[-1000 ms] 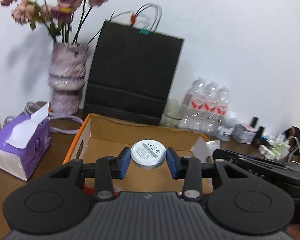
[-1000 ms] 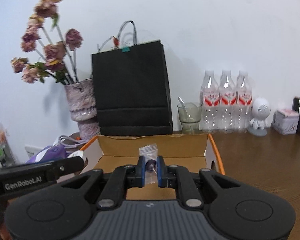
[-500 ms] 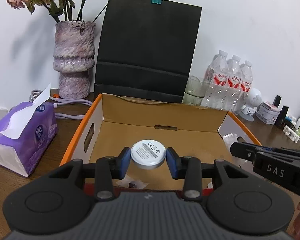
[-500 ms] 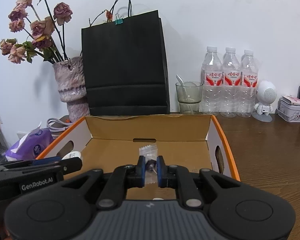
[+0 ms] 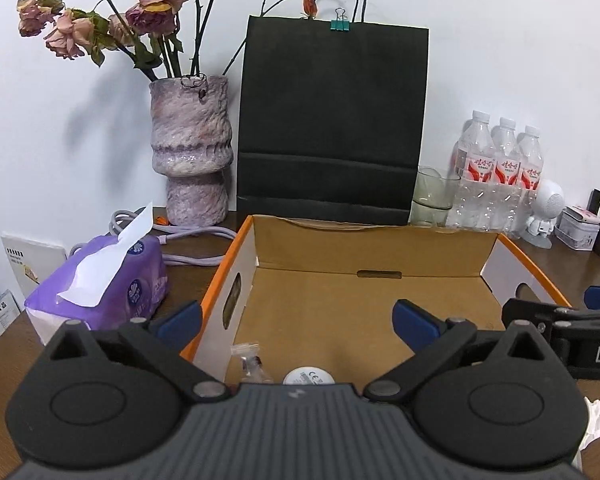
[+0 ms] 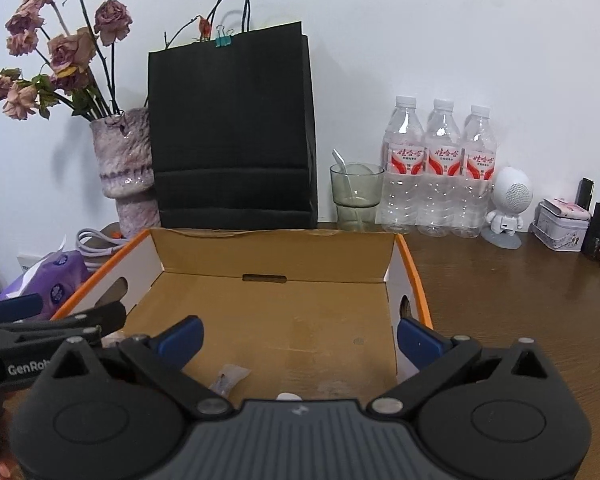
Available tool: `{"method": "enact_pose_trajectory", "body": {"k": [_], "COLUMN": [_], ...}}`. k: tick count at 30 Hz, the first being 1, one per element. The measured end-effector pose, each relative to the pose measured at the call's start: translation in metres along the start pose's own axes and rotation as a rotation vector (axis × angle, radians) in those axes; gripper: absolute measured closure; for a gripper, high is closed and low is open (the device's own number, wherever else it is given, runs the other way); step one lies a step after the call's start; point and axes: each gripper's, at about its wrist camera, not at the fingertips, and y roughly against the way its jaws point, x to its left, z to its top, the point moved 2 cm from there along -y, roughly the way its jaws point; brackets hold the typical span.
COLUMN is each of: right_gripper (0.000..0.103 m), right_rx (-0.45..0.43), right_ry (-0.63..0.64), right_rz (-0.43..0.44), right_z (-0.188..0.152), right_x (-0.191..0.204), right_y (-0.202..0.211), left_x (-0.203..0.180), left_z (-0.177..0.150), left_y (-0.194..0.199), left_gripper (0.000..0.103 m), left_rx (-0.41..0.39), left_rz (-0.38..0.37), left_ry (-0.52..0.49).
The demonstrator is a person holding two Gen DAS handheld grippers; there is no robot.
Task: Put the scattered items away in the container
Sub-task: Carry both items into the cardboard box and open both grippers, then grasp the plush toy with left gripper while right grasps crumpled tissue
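An orange-rimmed cardboard box lies open in front of both grippers. My left gripper hangs over its near part, jaws opening wide, with nothing between the blue pads. Below it a white round disc rests on the box floor, half hidden by the gripper body, beside a small clear packet. My right gripper is over the same box, jaws also opening, with nothing between them. The packet lies on the floor under it, and a sliver of the disc shows.
A purple tissue pack and a vase of dried roses stand left of the box. Behind it are a black paper bag, a glass and water bottles. Small items crowd the far right.
Both grippers have gone from shut to wide open. The white disc has left the left jaws and the packet the right jaws; both now lie on the box floor.
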Motion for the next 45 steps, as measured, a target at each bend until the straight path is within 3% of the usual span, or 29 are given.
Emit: {"method": "enact_pose_trajectory", "body": {"k": [12,23,38,45], "right_gripper": [0.0,0.0,0.0,0.0], "right_rx": [-0.005,-0.066,0.034,0.083], "right_ry": [-0.005,0.005,0.073,0.048], "right_rz": [0.005,0.02,-0.09,-0.095], "right_z": [0.001,0.002,-0.074,-0.107], "right_x": [-0.005,-0.019,-0.065,-0.076], "right_y": [0.005,0.05,0.083,0.081], "left_x": [0.001,0.028,0.068,0.054], "left_z": [0.005,0.007,-0.037,-0.062], "left_y": [0.007,0.057,0.087,0.087], "left_gripper": [0.0,0.0,0.0,0.0], "left_rx": [-0.011,-0.073,0.021,0.082], "left_rz": [-0.017,-0.061,-0.061,-0.094], "left_ry": [0.005,0.0,0.022,0.013]}}
